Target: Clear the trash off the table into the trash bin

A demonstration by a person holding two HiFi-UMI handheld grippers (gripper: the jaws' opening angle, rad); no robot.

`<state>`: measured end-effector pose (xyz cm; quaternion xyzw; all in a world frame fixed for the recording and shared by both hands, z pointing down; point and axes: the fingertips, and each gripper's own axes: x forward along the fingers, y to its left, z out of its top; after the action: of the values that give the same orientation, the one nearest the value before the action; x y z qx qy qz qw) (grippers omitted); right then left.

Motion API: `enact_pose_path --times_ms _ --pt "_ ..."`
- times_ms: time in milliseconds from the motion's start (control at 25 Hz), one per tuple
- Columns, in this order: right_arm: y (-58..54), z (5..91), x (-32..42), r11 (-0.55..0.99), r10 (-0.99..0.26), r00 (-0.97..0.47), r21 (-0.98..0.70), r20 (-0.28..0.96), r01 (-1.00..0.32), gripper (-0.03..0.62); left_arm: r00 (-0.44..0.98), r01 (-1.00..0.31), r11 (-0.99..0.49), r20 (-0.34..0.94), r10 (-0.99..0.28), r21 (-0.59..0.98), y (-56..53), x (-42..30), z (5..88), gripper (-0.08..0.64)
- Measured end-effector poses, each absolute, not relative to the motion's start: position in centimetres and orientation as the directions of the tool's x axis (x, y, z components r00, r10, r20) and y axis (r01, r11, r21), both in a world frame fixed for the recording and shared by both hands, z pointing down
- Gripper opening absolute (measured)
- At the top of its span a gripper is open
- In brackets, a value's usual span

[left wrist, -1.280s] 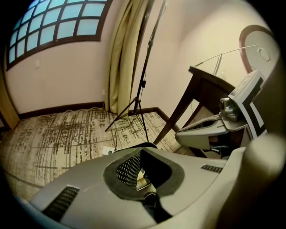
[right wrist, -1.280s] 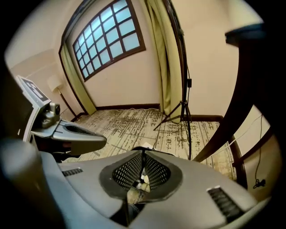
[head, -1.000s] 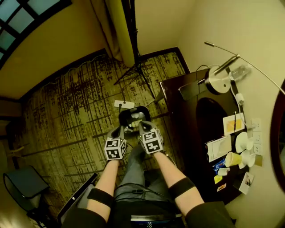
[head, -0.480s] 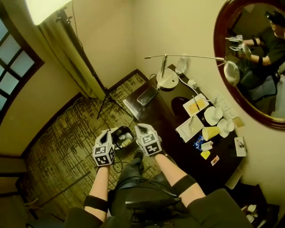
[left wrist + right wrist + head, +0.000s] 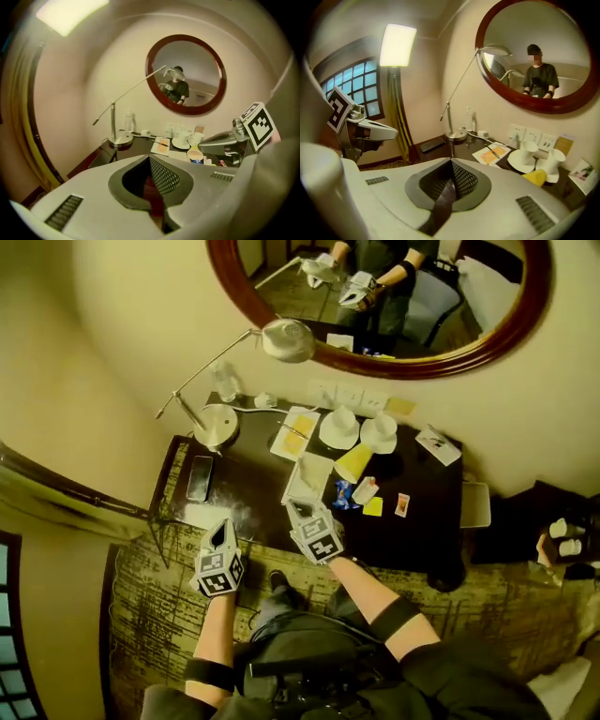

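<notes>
On the dark table (image 5: 422,512) lie a tipped yellow paper cup (image 5: 354,463), a blue wrapper (image 5: 343,494), a small white packet (image 5: 364,489), a yellow note (image 5: 373,507) and a small card (image 5: 402,504). My left gripper (image 5: 223,527) hovers shut and empty at the table's front left edge. My right gripper (image 5: 298,508) is shut and empty too, just short of the wrapper. The left gripper view shows the cup (image 5: 194,154) past the closed tips of that gripper (image 5: 150,159). In the right gripper view the cup (image 5: 536,176) lies right of that gripper's tips (image 5: 451,161). No trash bin is in view.
A desk lamp (image 5: 217,423), a phone (image 5: 199,477), a clear bottle (image 5: 223,381), two white cups on saucers (image 5: 339,426), papers (image 5: 309,479) and a leaflet (image 5: 438,444) share the table. A round mirror (image 5: 375,362) hangs on the wall behind. Patterned carpet (image 5: 159,615) lies below.
The view has swung from the bin on the carpet up to the table. Both grippers rose from above the bin to the table's front edge, staying shut.
</notes>
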<state>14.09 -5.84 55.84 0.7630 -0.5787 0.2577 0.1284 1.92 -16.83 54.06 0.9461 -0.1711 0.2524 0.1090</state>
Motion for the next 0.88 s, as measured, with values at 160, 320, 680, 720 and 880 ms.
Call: enact_pose_path --times_ms 160,320,680,720,880 --pt "2.2 56.3 19.8 -0.479 -0.750 0.359 -0.081 0.556 -0.874 0.003 0.850 -0.195 -0.973 0.517 -0.103 0.126 -11.3 9.2 54.4 0.002" --pt "11.0 56.9 23.4 -0.648 -0.642 0.503 -0.060 0.579 -0.759 0.003 0.855 -0.003 -0.991 0.514 0.068 0.135 -5.1 15.3 54.6 0.002" --pt "23.8 58.5 25.1 -0.826 -0.470 0.631 -0.055 0.618 -0.561 0.003 0.819 0.237 -0.959 0.500 0.282 0.153 5.4 21.0 54.5 0.002" --pt "24.3 58.7 24.9 -0.831 -0.462 0.633 -0.054 0.621 -0.554 0.003 0.816 0.248 -0.957 0.500 0.292 0.153 6.0 21.1 54.5 0.002" --pt "25.7 59.7 24.6 -0.839 -0.448 0.633 -0.051 0.631 -0.543 0.003 0.807 0.268 -0.953 0.508 0.301 0.139 7.5 20.8 54.7 0.002"
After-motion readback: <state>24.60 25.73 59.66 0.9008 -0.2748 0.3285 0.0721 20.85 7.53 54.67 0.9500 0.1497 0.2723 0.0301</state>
